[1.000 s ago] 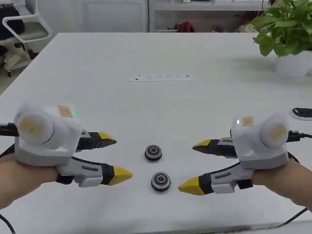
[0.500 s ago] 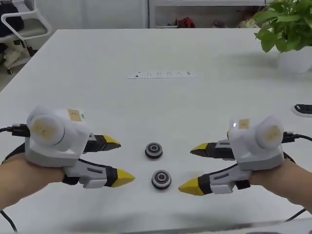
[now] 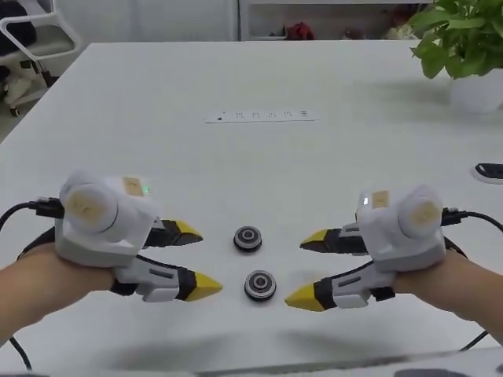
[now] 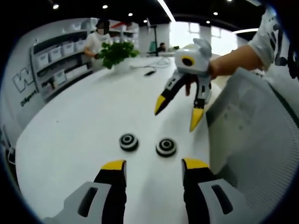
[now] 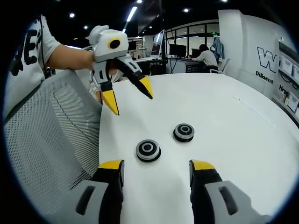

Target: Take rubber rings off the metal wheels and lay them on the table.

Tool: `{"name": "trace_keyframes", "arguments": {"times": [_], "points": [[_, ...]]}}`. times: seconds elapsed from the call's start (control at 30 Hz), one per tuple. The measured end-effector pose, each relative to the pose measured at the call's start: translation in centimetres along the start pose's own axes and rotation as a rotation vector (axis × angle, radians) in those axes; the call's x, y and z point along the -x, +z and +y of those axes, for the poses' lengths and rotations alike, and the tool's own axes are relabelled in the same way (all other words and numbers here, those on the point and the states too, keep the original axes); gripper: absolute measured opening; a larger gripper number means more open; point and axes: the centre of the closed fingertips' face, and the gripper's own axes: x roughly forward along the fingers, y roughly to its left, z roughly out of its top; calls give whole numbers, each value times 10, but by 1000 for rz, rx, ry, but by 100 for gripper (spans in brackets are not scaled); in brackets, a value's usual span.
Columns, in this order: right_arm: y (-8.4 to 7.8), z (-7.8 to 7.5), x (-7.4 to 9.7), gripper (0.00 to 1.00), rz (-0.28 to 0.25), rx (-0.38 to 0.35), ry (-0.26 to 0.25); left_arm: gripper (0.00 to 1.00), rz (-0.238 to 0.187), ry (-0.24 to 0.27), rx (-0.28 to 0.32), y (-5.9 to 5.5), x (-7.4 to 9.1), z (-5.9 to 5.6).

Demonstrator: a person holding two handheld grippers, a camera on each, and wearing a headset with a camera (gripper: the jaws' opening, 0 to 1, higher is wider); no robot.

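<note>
Two small round metal wheels lie flat on the white tabletop [image 3: 259, 173], midway along its near edge: a farther wheel [image 3: 247, 239] and a nearer wheel [image 3: 260, 286]. Their axle holes face up, and black rubber rings [image 5: 138, 150] encircle both. The left tongs [image 3: 203, 259] and right tongs [image 3: 302, 269] flank them, jaws apart, holding nothing.

In the upper right of your head view stands a green plant [image 3: 460, 35] in a white pot [image 3: 477, 90]. A white chair [image 3: 49, 49] is upper left, a printed strip [image 3: 262, 116] upper centre, and a dark object [image 3: 489, 171] at the right edge.
</note>
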Motion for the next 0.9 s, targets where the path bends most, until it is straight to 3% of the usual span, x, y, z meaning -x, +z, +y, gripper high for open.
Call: {"name": "trace_keyframes", "arguments": {"times": [0.6,0.9], "points": [[-1,4,-16,44,31,26,57,43,32,-46,-45,-3,-19,-4],[3,1,-18,41,22,14,64,39,28,-70,-49,3,-29,-5]]}}
